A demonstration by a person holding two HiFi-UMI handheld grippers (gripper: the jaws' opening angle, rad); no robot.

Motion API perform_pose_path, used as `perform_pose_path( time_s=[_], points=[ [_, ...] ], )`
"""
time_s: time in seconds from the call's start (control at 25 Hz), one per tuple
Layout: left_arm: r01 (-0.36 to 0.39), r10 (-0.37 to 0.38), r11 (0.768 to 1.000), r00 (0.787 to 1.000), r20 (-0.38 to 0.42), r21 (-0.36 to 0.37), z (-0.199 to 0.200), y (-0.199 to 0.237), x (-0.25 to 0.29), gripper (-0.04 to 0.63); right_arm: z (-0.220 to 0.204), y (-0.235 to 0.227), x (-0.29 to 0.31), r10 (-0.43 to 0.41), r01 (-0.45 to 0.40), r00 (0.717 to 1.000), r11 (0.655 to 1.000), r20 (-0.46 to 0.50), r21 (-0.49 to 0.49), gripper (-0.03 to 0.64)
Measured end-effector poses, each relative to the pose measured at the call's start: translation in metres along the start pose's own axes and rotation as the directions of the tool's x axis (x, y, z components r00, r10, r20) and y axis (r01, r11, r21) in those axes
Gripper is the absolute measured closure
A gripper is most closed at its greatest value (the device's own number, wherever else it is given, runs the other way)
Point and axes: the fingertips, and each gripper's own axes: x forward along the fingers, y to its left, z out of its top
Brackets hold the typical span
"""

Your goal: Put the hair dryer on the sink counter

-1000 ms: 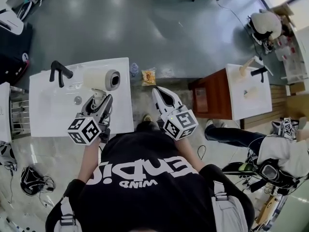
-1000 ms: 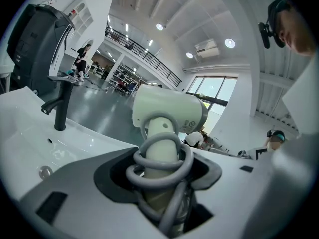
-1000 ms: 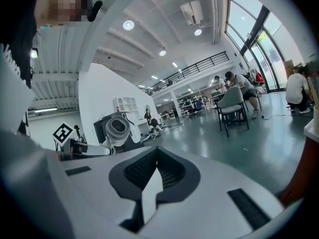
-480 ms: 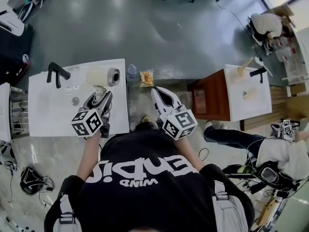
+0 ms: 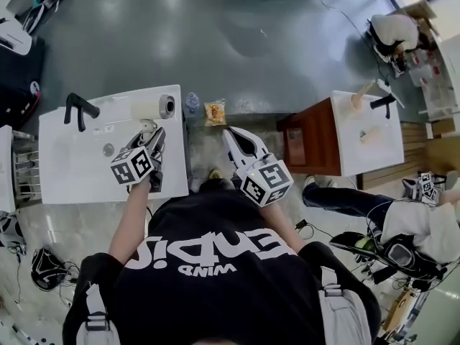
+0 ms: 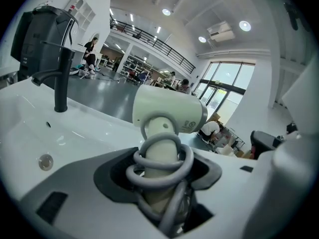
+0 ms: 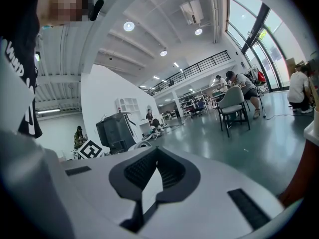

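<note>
At the far left, the head view is showing the white sink counter (image 5: 65,182) from above, with the black faucet (image 5: 77,108) standing at its back edge and the drain (image 5: 108,149) lying in the basin. The left gripper view is showing the same faucet (image 6: 57,78) and drain (image 6: 46,161) from low down, with the counter (image 6: 30,128) spreading out beneath them.

Next to the right, the left gripper (image 5: 151,134) is reaching over the counter's right part with the cream hair dryer (image 5: 151,108) in front of it. From above, the barrel is lying crosswise near the back edge, its round end facing right. Whether it is touching the counter, neither view is telling.

Only the left gripper view is showing the grip. The left gripper (image 6: 160,158) is standing partly open, its jaws pressing on the hair dryer (image 6: 169,114) by its handle. A grey cord (image 6: 162,169) is coiling round that handle, and the barrel is sitting above the jaws.

Further right, a bottle (image 5: 191,103) and a snack packet (image 5: 213,112) are lying on the floor just beside the counter; neither gripper view is showing them.

The right gripper (image 5: 231,134) is hanging over the floor, well apart from the counter. Its own view is showing the right gripper (image 7: 155,156) with jaws drawn together at the tips, holding nothing.

At the far right, a brown table (image 5: 313,142) is standing.
</note>
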Motion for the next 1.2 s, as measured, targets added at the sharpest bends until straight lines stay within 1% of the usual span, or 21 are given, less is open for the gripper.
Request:
perform_pose_path(
  time_s=[0.08,0.28,0.52,0.68,0.92,1.2],
  points=[
    [-0.018,0.018,1.000,1.000,-0.012,-0.005,-0.002,0.005,0.008,0.325,-0.001,-0.001,-0.002,-0.002,0.002,1.000,1.000,-0.003,-0.001,0.598],
    [-0.062,0.064,0.998,0.997,-0.053,0.024,-0.004,0.016,0.024,0.325,-0.002,-0.007,-0.005,-0.018,0.018,1.000,1.000,-0.002,0.003,0.598],
    [-0.100,0.099,0.995,0.992,-0.081,-0.005,-0.008,0.025,0.042,0.325,-0.001,-0.017,-0.010,-0.058,0.058,0.998,0.998,0.010,0.013,0.598],
    [-0.140,0.138,0.990,0.986,-0.097,-0.020,-0.011,0.032,0.054,0.325,-0.001,-0.023,-0.011,-0.077,0.077,0.997,0.997,0.016,0.019,0.598],
    [-0.181,0.181,0.983,0.975,-0.131,0.015,-0.019,0.039,0.068,0.325,-0.004,-0.031,-0.014,-0.113,0.112,0.993,0.993,0.028,0.036,0.598],
    [-0.226,0.229,0.973,0.961,-0.157,0.039,-0.026,0.047,0.077,0.325,-0.004,-0.033,-0.014,-0.132,0.130,0.990,0.990,0.039,0.047,0.598]
  ],
)
